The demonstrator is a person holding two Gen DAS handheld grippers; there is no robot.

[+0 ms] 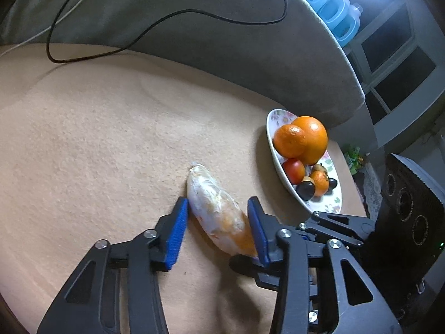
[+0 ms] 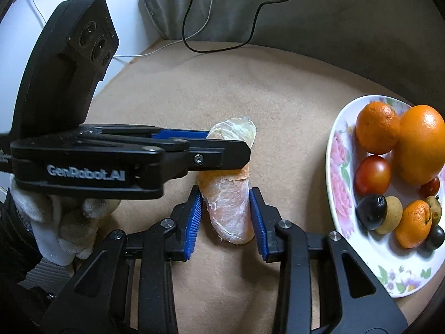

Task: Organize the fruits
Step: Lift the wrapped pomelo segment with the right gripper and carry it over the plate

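**Inspector:** Start at the nearest edge. How are the jaws standing?

**Assistant:** The right gripper (image 2: 225, 214) is closing its ribbed blue pads (image 2: 194, 221) on the lower end of the peeled citrus segment (image 2: 230, 211). Both pads are touching its sides. The left gripper (image 1: 218, 217) is reaching in from the left of the right wrist view and clamping the same segment further up. Its pads are meeting the piece on both flanks. A white fleecy glove (image 2: 64, 222) is showing beneath that tool at lower left.

**Inspector:** Describe the segment.

**Assistant:** It is a plump crescent lying at frame centre on the tan cloth (image 1: 97, 139). A wrinkled whitish membrane is covering orange flesh. The cloth is looking nubbly and matte.

**Inspector:** And further out?

**Assistant:** A glossy oval plate (image 2: 342, 167) with printed flowers is sitting at the right, apart from the segment. It is carrying two dimpled oranges (image 2: 422, 144), a smooth red fruit (image 2: 372, 175), a small mandarin (image 2: 414, 222), a tan round fruit (image 2: 392, 214) and shiny dark round fruits (image 2: 371, 211).

**Inspector:** Beyond the plate?

**Assistant:** A grey cushion (image 1: 194, 41) is curving across the top of the left wrist view, and a thin black cable (image 1: 167, 16) is looping over it. Translucent blue plastic bottles (image 1: 333, 8) are standing at the upper right.
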